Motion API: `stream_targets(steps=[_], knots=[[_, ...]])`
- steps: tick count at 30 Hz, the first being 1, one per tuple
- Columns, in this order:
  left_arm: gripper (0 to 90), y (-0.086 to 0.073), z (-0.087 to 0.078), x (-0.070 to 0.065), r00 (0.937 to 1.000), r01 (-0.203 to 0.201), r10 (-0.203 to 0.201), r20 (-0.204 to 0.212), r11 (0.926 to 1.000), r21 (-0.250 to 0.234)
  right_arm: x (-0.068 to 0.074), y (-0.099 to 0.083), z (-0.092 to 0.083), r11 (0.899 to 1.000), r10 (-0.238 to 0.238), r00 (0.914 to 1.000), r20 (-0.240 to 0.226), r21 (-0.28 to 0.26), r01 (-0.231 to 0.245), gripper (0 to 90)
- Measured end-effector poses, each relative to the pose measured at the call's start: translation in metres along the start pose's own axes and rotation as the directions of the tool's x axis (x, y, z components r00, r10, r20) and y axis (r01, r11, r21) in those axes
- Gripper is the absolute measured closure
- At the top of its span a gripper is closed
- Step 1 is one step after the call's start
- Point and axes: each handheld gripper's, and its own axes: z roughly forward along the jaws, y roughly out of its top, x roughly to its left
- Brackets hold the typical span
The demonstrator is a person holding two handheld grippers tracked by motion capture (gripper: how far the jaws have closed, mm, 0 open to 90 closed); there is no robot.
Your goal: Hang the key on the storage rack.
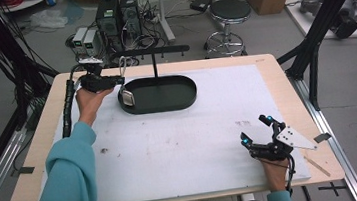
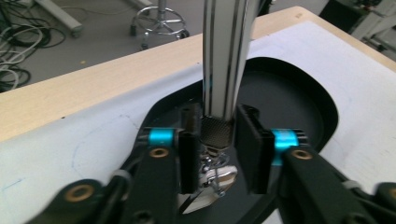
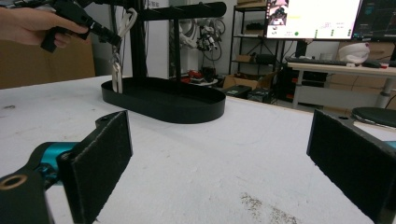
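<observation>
Nearest the person, the right gripper (image 1: pixel 254 130) rests on the white mat (image 1: pixel 181 145) by the table's near right corner, jaws spread wide with nothing between them. Farther off, the left gripper (image 1: pixel 120 80) reaches level toward the left end of the black oval tray (image 1: pixel 186 97). Its jaws are nearly closed about a silvery strap (image 2: pixel 224 60) whose metal clasp (image 2: pixel 215 175) dangles below; whether the pads actually press the strap cannot be told. The strap hangs from the crossbar (image 1: pixel 161 50) of the stand (image 1: pixel 154 65) rising out of the tray, its long axis vertical, clasp end pointing down toward the tray's left rim. The step in hand appears to be hanging the strap on the crossbar, or lifting it off. The next move calls for a small, steady hand motion so the loop neither slips nor swings.
</observation>
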Motion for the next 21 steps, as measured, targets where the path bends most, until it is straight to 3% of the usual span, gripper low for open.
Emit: stream_targets(steps=[4,7,10,13,15,18,21], knots=[[67.8,0.001,0.0,-0.001,1.0,0.003,-0.003,-0.002,0.9999,-0.014,0.0,0.0,0.0,1.0,0.002,1.0,0.0,-0.001,-0.002,6.2],[60.4,0.002,-0.002,-0.001,1.0,-0.003,0.003,-0.008,0.9995,-0.03,0.0,0.0,0.0,1.0,0.002,1.0,-0.001,-0.002,-0.002,6.3],[47.0,0.002,-0.006,-0.001,0.9995,-0.033,0.033,0.0,0.998,-0.054,0.0,0.0,0.0,1.0,0.002,1.0,-0.001,-0.002,-0.002,6.3],[25.3,0.002,-0.014,-0.007,0.9976,-0.064,0.062,-0.03,0.9946,-0.081,0.0,0.0,0.0,1.0,0.009,1.0,-0.001,0.001,-0.009,6.3],[13.6,0.002,-0.023,-0.014,0.9939,-0.106,0.102,-0.042,0.989,-0.104,0.0,0.0,0.0,1.0,0.011,0.9999,-0.002,0.002,-0.011,6.2],[1.7,-0.001,-0.04,-0.023,0.9943,-0.104,0.106,0.004,0.9809,-0.164,0.0,0.0,0.0,1.0,0.016,0.9999,-0.004,0.002,-0.016,6.2],[1.7,-0.011,-0.06,-0.032,0.9894,-0.139,0.145,0.011,0.9632,-0.23,0.0,0.0,0.0,1.0,0.017,0.9998,-0.003,0.002,-0.017,6.3]])
